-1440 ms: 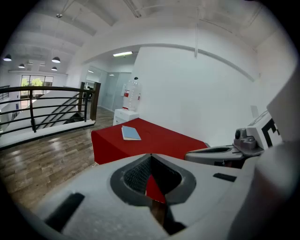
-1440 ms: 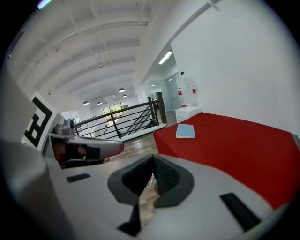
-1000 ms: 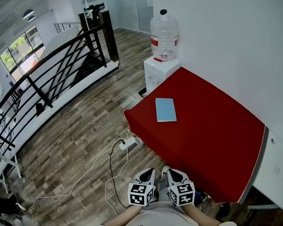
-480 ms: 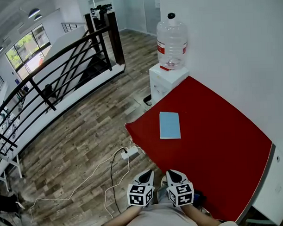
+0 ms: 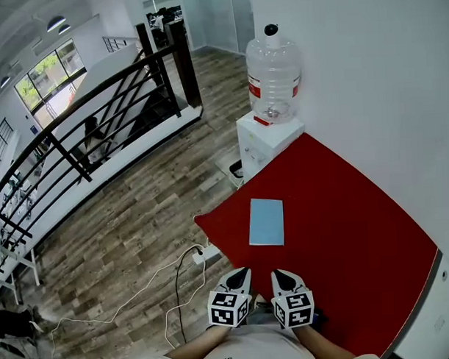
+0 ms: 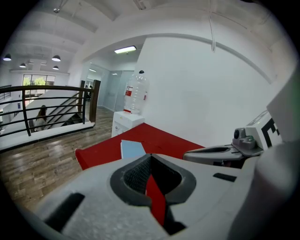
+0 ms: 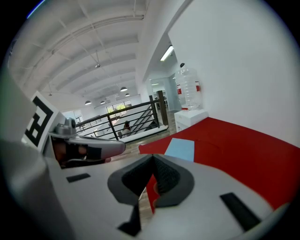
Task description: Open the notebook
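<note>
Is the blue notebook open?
No, the notebook lies closed and flat on the red table, showing only its plain blue cover.

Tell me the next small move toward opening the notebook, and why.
Probably reach both grippers forward over the red table toward the closed light blue notebook. It lies flat ahead of them, untouched, while the left gripper and right gripper hang shut and empty, short of it.
</note>
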A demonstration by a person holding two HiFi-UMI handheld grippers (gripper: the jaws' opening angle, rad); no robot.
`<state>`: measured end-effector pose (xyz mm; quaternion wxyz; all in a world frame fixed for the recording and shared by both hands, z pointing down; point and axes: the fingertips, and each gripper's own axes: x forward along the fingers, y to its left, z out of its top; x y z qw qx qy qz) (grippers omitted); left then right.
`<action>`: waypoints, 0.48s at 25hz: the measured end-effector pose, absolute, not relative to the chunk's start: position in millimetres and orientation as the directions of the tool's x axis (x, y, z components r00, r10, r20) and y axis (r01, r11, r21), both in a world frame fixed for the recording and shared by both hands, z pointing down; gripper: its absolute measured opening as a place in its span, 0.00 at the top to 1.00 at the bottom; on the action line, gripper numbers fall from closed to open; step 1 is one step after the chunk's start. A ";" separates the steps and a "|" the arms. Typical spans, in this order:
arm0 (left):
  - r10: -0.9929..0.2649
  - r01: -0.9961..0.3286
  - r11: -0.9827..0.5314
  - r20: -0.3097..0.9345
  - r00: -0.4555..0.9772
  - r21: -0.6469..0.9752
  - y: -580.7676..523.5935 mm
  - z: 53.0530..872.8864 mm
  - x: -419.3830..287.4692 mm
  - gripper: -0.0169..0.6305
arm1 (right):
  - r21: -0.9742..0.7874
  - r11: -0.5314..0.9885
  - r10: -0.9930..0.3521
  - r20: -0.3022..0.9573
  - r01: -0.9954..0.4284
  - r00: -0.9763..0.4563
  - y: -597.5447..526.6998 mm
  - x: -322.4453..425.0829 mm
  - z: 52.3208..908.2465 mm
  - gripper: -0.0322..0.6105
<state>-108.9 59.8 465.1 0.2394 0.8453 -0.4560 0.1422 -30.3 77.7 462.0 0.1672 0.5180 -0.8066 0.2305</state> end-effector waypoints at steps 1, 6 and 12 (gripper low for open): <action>-0.708 -0.842 -0.466 0.455 0.540 0.273 55.4 463.3 -106.1 0.96 | -0.198 0.361 -0.757 0.509 -0.912 -0.410 73.2 -27.3 462.0 0.94; -0.709 -0.848 -0.447 0.466 0.530 0.284 32.4 463.2 -101.0 0.96 | -0.208 0.369 -0.747 0.513 -0.906 -0.422 48.6 -23.2 463.4 0.94; -0.692 -0.835 -0.465 0.468 0.549 0.293 10.7 459.3 -99.1 0.96 | -0.218 0.357 -0.754 0.506 -0.908 -0.418 29.2 -25.9 459.4 0.94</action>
